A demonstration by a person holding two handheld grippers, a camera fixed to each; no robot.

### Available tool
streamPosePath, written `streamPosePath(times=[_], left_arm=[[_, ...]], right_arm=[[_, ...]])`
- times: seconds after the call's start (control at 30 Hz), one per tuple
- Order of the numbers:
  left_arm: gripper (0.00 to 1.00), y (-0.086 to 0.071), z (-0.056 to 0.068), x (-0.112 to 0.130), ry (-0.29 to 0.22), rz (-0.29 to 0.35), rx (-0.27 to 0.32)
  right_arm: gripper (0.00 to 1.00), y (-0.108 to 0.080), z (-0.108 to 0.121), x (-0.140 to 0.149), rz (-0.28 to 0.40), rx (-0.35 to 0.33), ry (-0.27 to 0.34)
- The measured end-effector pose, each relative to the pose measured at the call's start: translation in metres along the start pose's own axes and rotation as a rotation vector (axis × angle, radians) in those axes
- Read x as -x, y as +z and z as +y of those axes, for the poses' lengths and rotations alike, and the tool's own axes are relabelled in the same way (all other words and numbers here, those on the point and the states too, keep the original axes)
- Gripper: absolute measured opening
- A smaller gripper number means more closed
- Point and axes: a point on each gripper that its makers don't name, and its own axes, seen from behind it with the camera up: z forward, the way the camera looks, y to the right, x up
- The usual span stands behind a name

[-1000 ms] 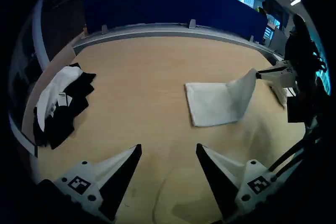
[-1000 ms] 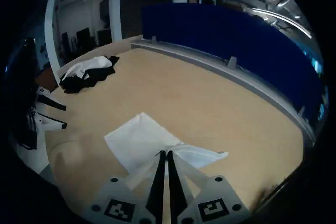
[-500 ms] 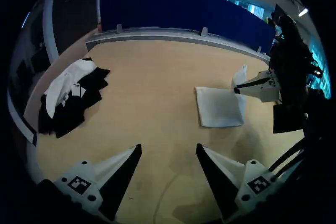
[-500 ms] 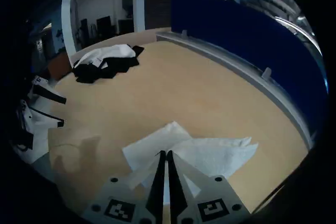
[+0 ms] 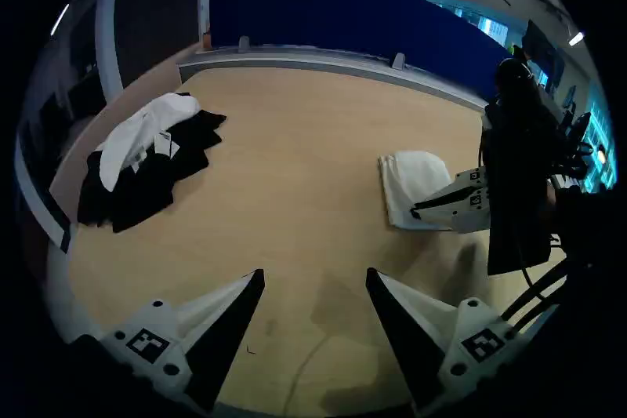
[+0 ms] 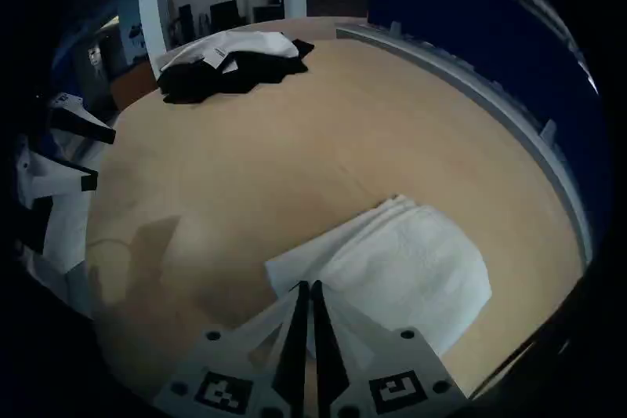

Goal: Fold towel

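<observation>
On pale wooden surface (image 5: 298, 151), white cloth towel (image 6: 407, 269) lying doubled over, top layer puffing up. Closed right gripper (image 6: 306, 286) pinching its near edge. Open left gripper (image 5: 313, 277) hanging empty, well apart. Seemingly one fold being finished; letting go, flattening, maybe another fold remaining.

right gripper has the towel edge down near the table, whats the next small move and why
Probably open the right gripper and release. Its fingers pinch the near edge of the towel low over the table, and the cloth lies doubled over with its edges roughly matched, so this fold looks laid down.
</observation>
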Motion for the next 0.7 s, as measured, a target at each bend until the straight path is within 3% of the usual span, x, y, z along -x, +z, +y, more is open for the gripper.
streamPosePath(times=[0.23, 0.33, 0.4, 0.5, 0.7], left_arm=[[0.96, 0.0, -0.001, -0.003, 0.0, 0.003, 0.005], [0.96, 0.0, 0.0, -0.004, 0.005, 0.003, 0.005], [0.96, 0.001, 0.0, -0.005, 0.007, 0.003, 0.005], [0.96, 0.001, 0.0, -0.005, 0.006, 0.002, 0.005], [0.96, 0.002, 0.001, -0.005, 0.007, 0.002, 0.005]], right_arm=[[0.07, -0.004, 0.005, -0.003, 0.005, -0.002, -0.011], [0.13, -0.006, 0.005, -0.007, 0.015, -0.004, -0.015], [0.23, -0.008, 0.005, -0.009, 0.023, -0.005, -0.015], [0.47, -0.012, 0.007, -0.012, 0.034, -0.001, -0.013], [0.79, -0.022, 0.01, -0.01, 0.05, 0.014, -0.021]])
